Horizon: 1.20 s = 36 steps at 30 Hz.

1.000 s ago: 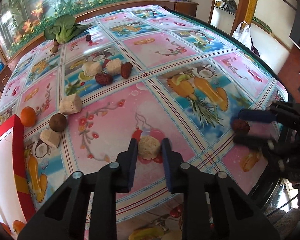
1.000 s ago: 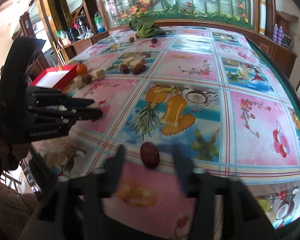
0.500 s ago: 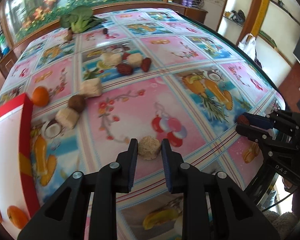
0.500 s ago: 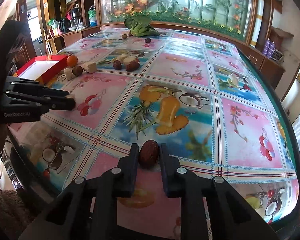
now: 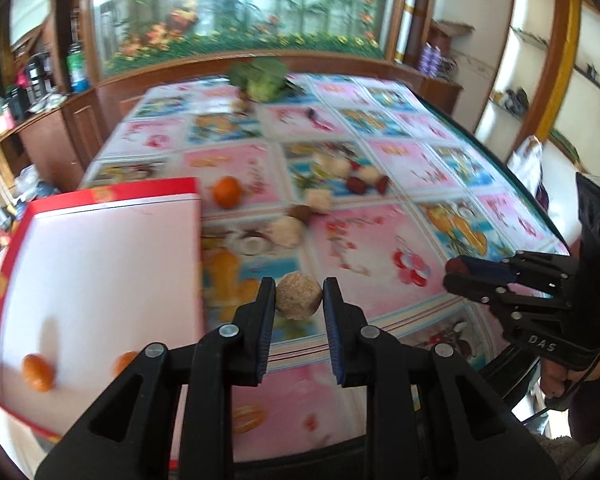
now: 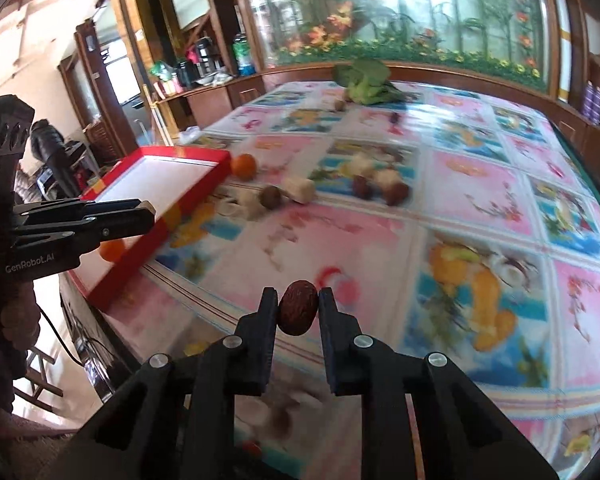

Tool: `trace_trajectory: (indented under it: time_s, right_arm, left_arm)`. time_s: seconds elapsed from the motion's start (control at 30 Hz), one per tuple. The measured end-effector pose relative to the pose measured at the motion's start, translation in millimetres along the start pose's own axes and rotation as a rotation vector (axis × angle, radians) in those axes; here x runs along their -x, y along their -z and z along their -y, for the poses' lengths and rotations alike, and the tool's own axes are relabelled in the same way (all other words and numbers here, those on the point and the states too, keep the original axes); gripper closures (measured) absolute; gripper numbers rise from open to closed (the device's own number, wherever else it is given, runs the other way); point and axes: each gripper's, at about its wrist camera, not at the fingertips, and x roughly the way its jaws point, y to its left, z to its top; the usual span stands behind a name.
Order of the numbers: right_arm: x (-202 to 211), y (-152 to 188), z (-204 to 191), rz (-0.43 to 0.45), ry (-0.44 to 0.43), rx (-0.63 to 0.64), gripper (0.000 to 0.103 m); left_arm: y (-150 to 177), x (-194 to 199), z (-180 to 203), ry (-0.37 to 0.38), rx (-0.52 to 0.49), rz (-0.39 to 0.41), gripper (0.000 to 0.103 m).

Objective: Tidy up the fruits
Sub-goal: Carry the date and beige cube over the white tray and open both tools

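We see the tray on the desk's left side, with two oranges in its near part. Just right of its far corner lies another orange. Further right, a cluster of fruits sits mid-desk. The leafy vegetable lies at the far edge, well behind them.

You see a red-rimmed, white-floored tray, orange fruit, a tan ball, a dark-red date, and a pink-and-blue fruit-print cloth.
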Motion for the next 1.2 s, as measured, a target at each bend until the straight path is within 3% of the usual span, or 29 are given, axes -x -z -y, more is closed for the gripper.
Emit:
trace_trajectory:
  time_s: [0.33, 0.63, 0.87, 1.13, 1.2]
  right_arm:
    - [-51.0, -47.8, -81.5, -0.022, -0.17, 0.048, 0.084]
    - [-91.2, -69.8, -138.9, -0.061, -0.274, 0.069, 0.084]
    - [-114.1, -72.4, -162.5, -0.109, -0.27, 0.084, 0.084]
    - [-128.2, -63.9, -159.0, -0.178, -0.247, 0.058, 0.082]
    - [-126.8, -62.9, -160.0, -0.187, -0.249, 0.064, 0.07]
  left_arm:
    - [15.3, 28.9, -79.0, -0.127, 0.155, 0.06, 0.077]
    - [31.7, 32.3, -116.6, -0.226, 0.217, 0.051, 0.077]
    - [40.1, 27.6, -135.5, -0.293, 0.237, 0.023, 0.077]
    - [46.9, 18.4, -140.4, -0.306, 0.247, -0.016, 0.077]
    - [46.8, 16.0, -139.5, -0.307, 0.249, -0.025, 0.077]
